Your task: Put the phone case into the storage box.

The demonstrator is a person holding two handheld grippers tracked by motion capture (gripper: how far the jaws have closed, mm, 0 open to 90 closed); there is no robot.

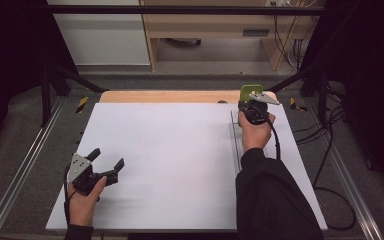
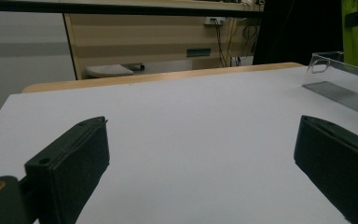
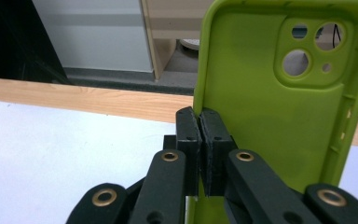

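A lime-green phone case (image 3: 270,107) stands upright with its inner side toward the right gripper view's camera and its lens cut-outs at the top. My right gripper (image 3: 199,116) is shut on the case's left rim. From above, the case (image 1: 246,91) and that gripper (image 1: 248,101) are at the far right of the table, over the far end of a clear acrylic tray (image 1: 236,137). My left gripper (image 1: 109,157) rests low at the near left, open, with nothing between its jaws. In its own view my left gripper (image 2: 200,123) faces bare white sheet, with the case (image 2: 354,32) and tray (image 2: 335,60) far right.
A white sheet (image 1: 180,150) covers most of the wooden table (image 1: 170,96). Metal frame rails (image 1: 25,165) run along both sides. Black cables (image 1: 330,165) lie on the floor to the right. A cabinet (image 1: 205,30) stands beyond the far edge.
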